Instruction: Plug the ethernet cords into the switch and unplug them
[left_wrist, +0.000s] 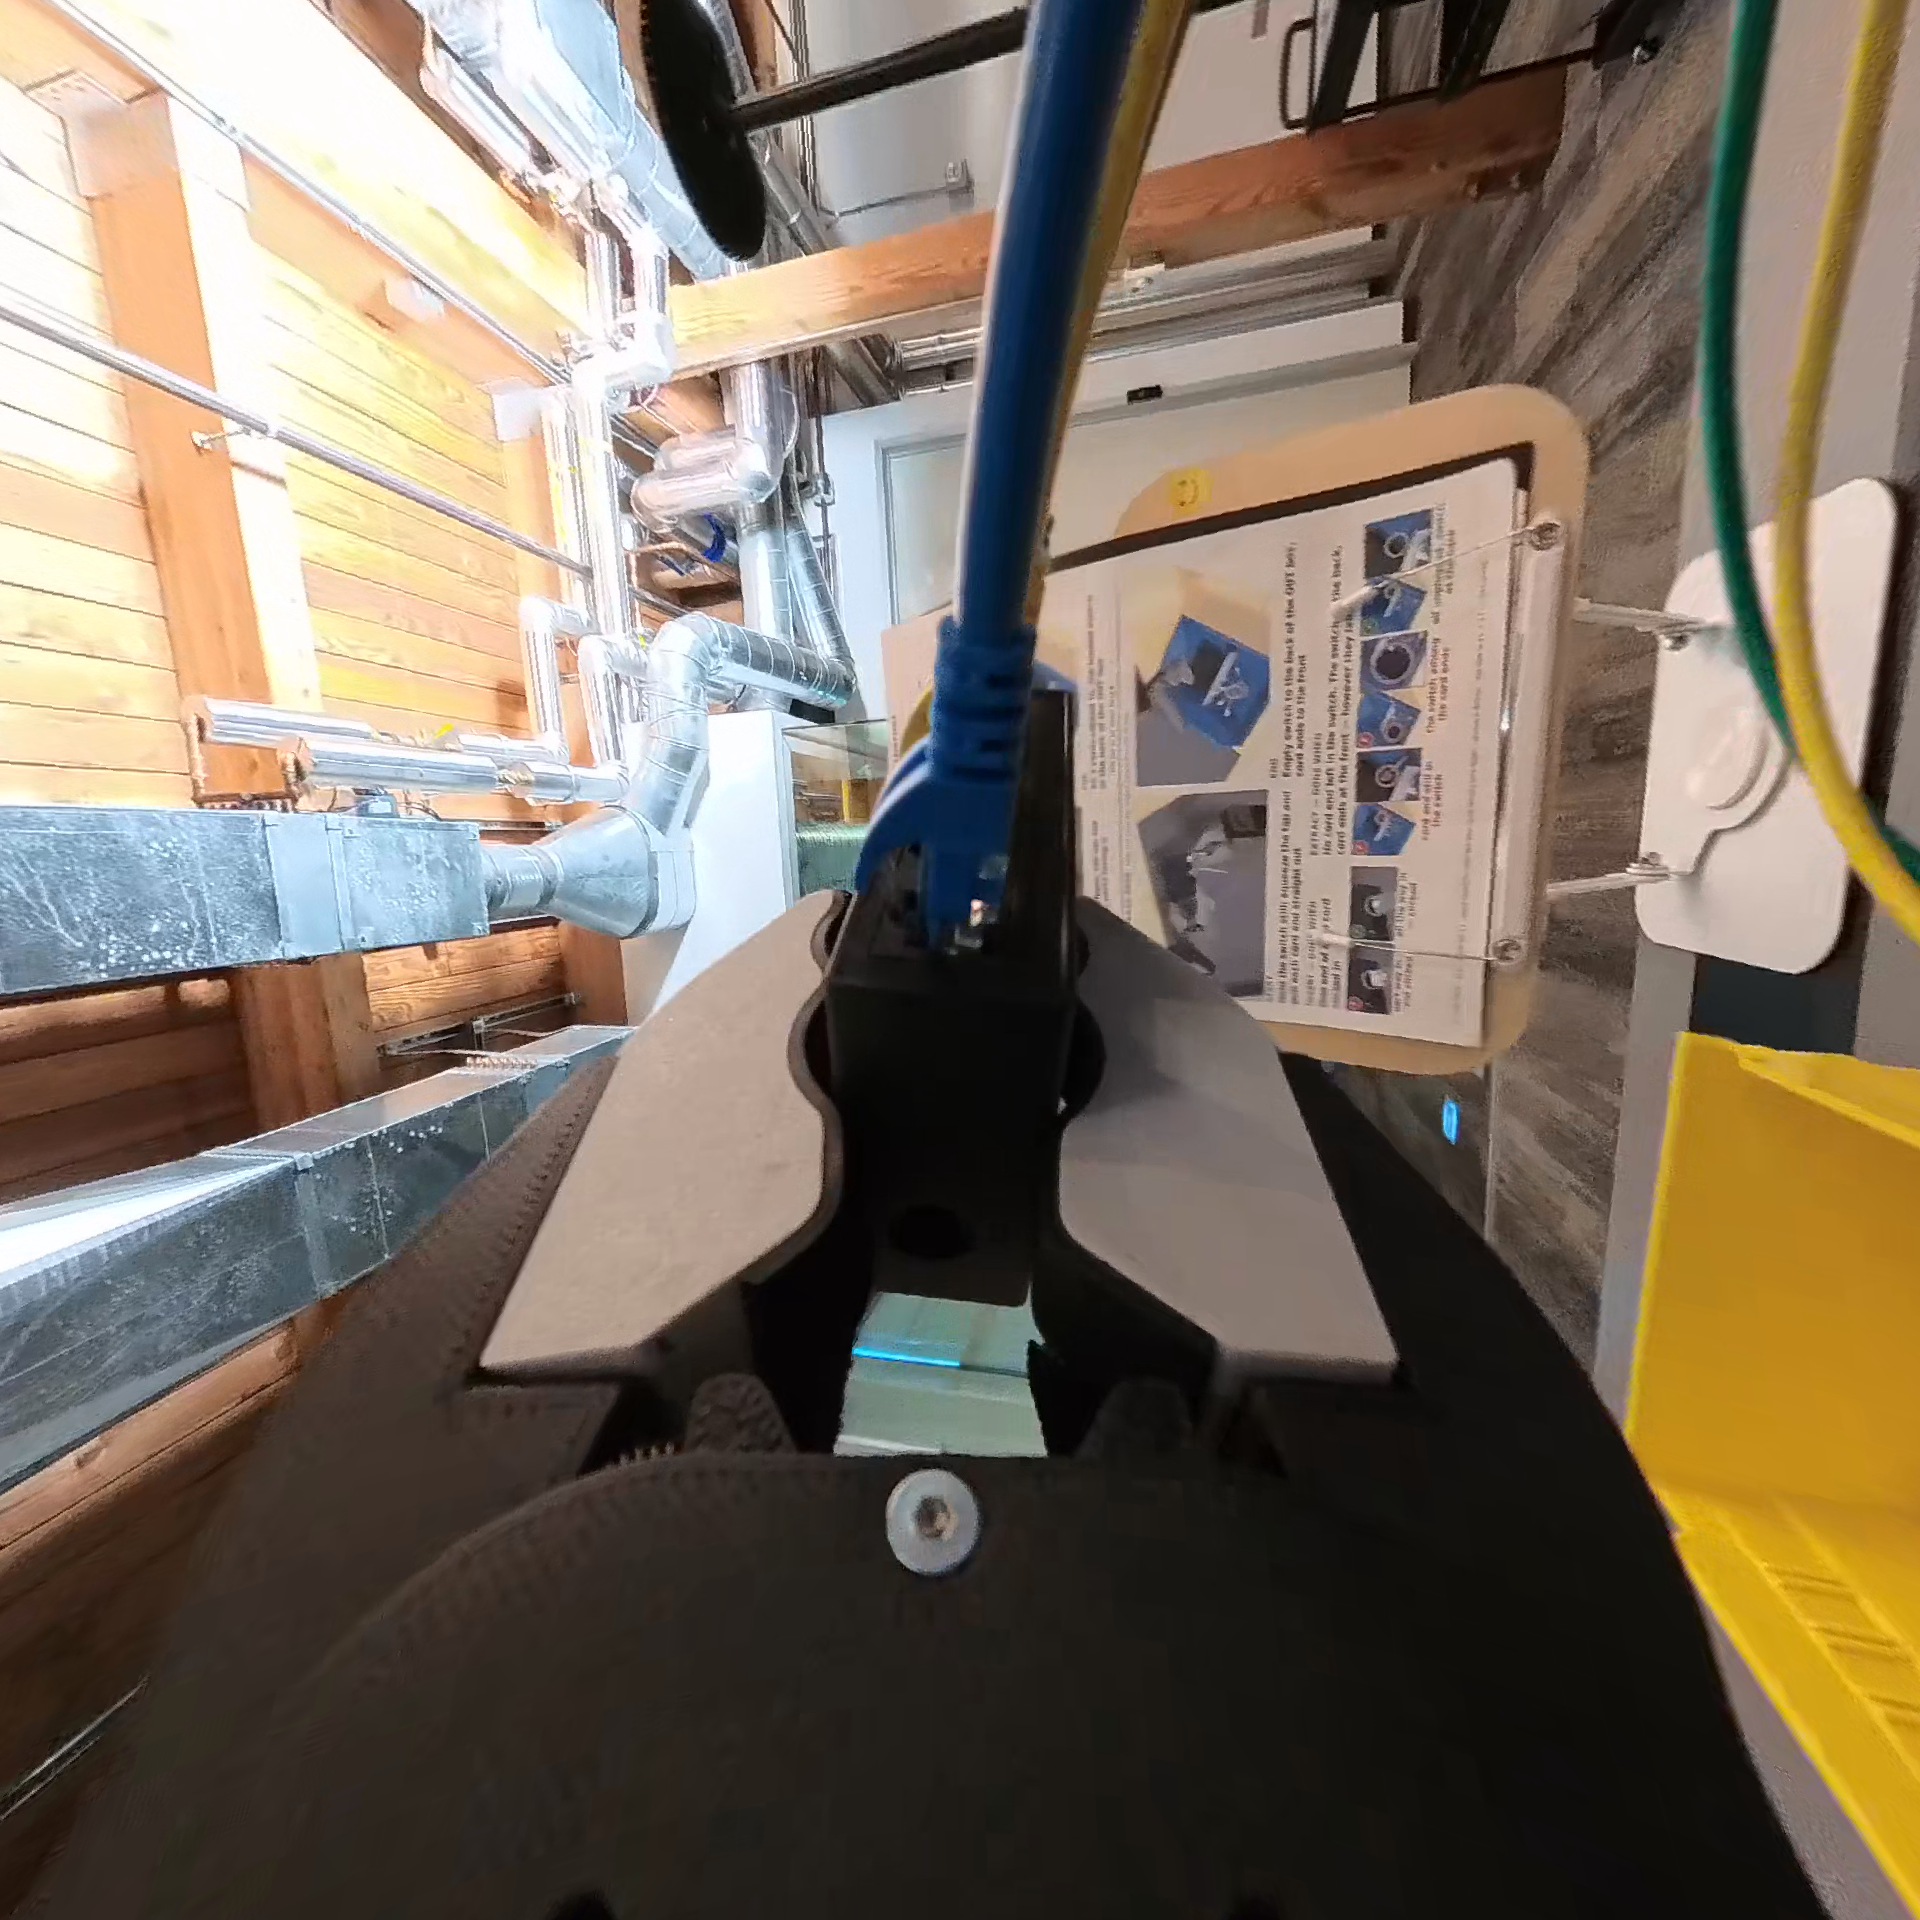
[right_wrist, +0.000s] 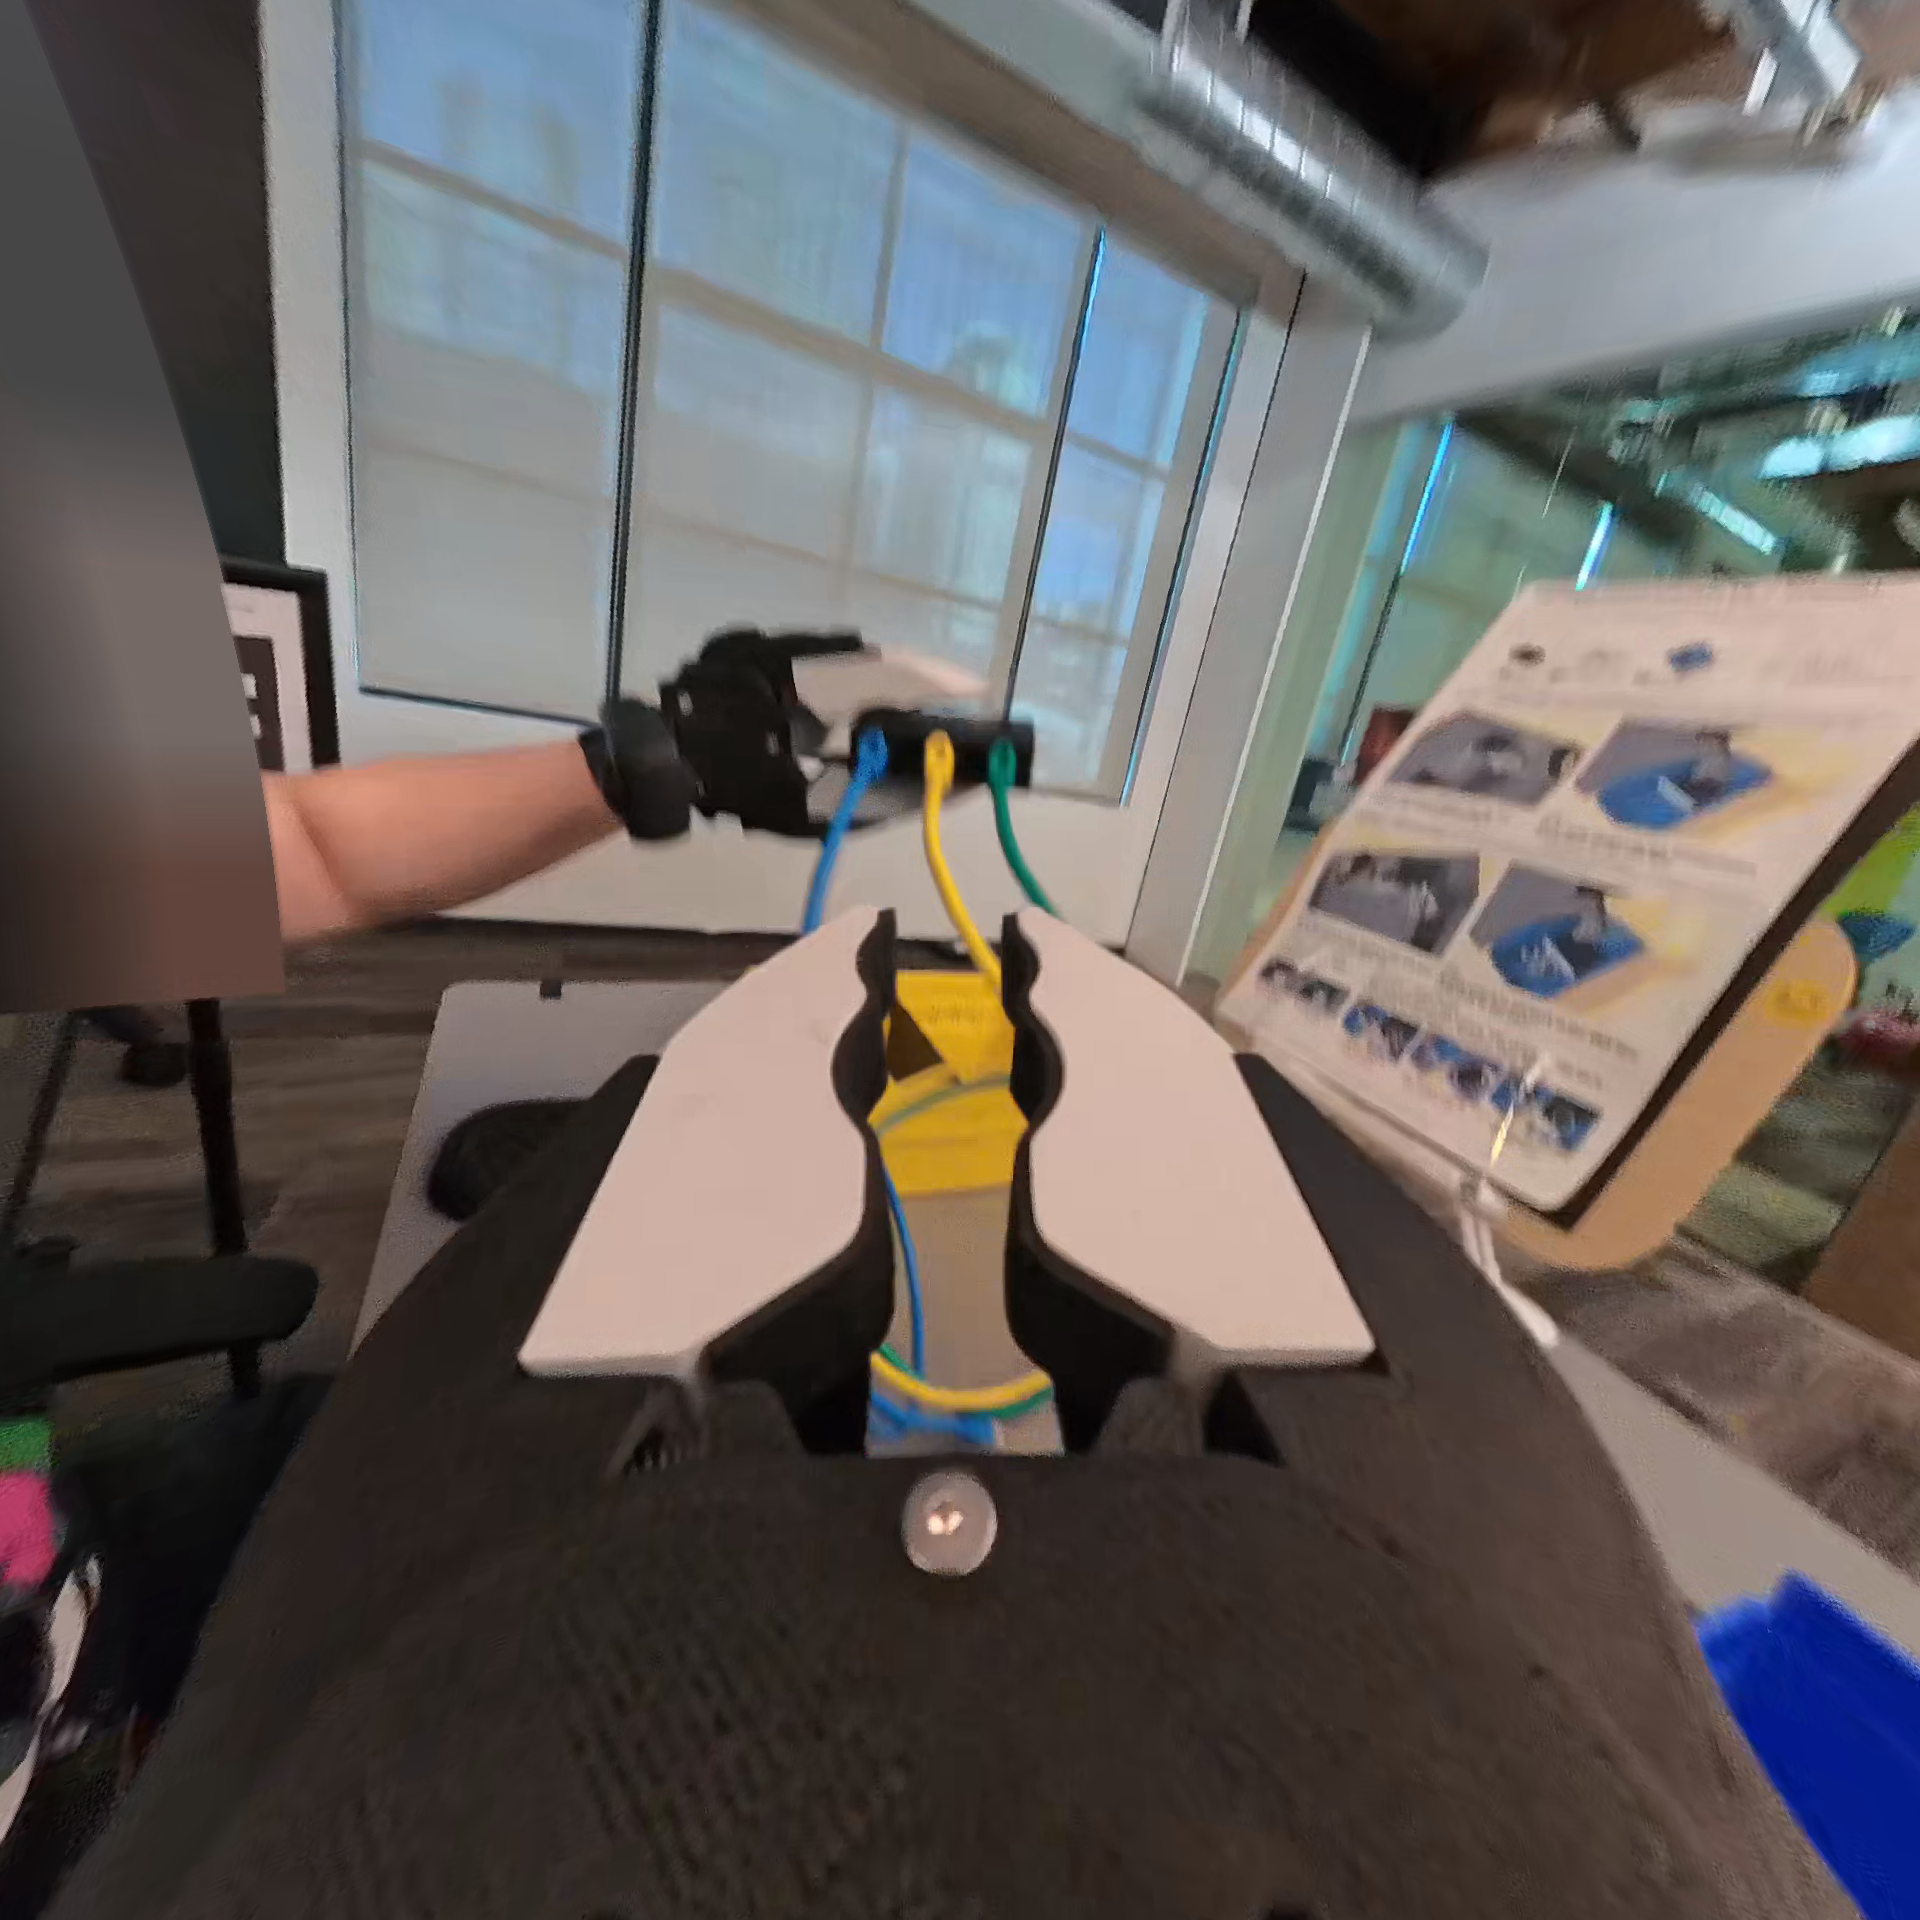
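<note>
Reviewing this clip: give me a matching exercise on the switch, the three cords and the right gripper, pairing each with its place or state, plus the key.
Things:
1. blue cord
2. yellow cord
3. green cord
4. switch
5. right gripper

Places or states:
A. clamped in the left gripper
B. plugged into the middle port
C. open, holding nothing
D. plugged in nearest the left gripper
E. plugged in farthest from the left gripper

Pairs: 1-D, 2-B, 3-E, 4-A, 5-C

A yellow bin (right_wrist: 951, 1081) and looped cords (right_wrist: 961, 1387) lie on the white table (right_wrist: 499, 1049).
</note>
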